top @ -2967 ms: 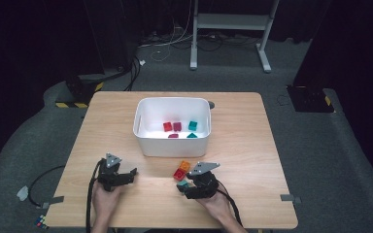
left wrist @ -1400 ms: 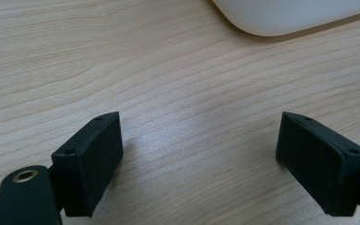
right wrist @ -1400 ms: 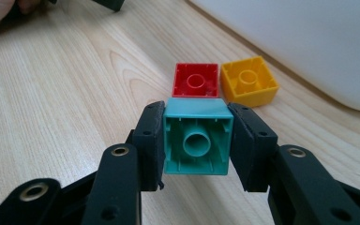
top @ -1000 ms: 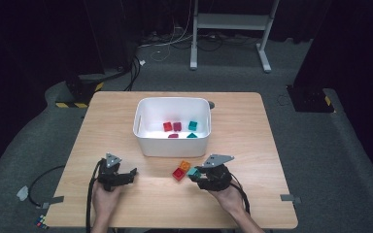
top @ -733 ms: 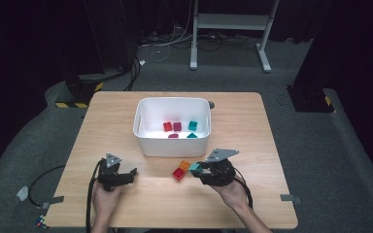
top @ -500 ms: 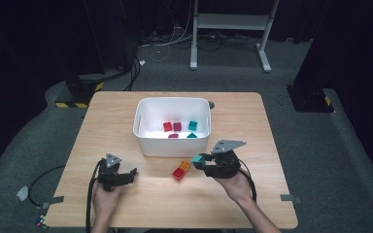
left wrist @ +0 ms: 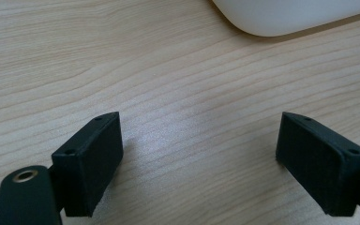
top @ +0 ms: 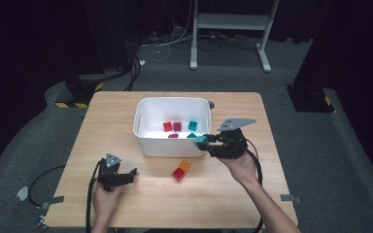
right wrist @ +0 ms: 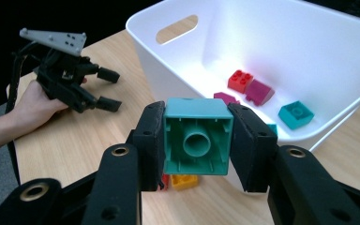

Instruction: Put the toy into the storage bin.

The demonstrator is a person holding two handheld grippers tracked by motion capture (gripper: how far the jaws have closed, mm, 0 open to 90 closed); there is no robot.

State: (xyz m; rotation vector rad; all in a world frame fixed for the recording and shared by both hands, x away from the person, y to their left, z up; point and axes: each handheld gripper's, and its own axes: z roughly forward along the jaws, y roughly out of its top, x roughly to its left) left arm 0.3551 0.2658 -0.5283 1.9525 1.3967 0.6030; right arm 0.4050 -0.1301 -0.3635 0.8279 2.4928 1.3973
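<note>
Overhead, right gripper [top: 208, 144] pinches a teal brick [top: 202, 142] at the white bin's [top: 146, 142] near right corner; red [top: 178, 174] and orange [top: 185, 166] bricks lie on the table [top: 233, 194], left gripper [top: 131, 174] near its front edge.

Left gripper view: jaws spread wide over bare wood.

Right gripper view: jaws clamp the teal brick [right wrist: 197, 136], hollow underside showing; more bricks [right wrist: 262, 93] sit in the bin [right wrist: 178, 61].

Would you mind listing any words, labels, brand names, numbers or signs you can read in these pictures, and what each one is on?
None can be read.
White bin: plain walls, no label.
Teal brick in the right claw: no lettering legible; any stud marks on the bricks are too small to tell.
Left claw: no markings.
Yellow-and-black striped base on the floor: a pattern, no text.
</note>
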